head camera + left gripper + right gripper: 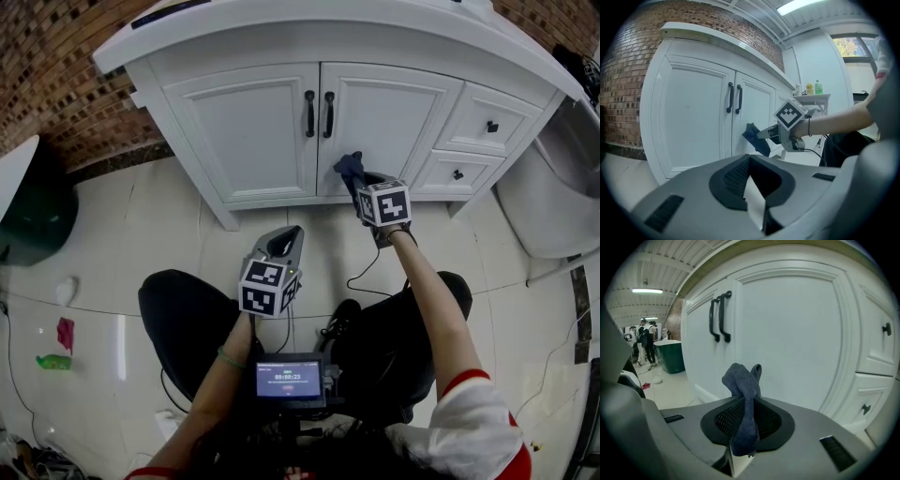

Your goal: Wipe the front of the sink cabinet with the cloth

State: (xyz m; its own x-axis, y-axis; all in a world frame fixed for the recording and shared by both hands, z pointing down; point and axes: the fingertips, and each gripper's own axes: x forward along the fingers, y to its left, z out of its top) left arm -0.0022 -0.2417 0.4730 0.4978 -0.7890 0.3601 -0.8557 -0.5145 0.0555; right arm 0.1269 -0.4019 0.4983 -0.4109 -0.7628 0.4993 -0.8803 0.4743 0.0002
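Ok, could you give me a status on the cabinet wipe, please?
Right tool shut on cloth, at right cabinet door, contact unclear. Left tool shut, empty, held back. Nothing in the way.

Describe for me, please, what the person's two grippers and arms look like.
The left gripper and right gripper are grey with black inner pads; each carries a white cube with black square markers. A black cable trails from the right one. The left wrist has a green band; the right sleeve is white with red trim.
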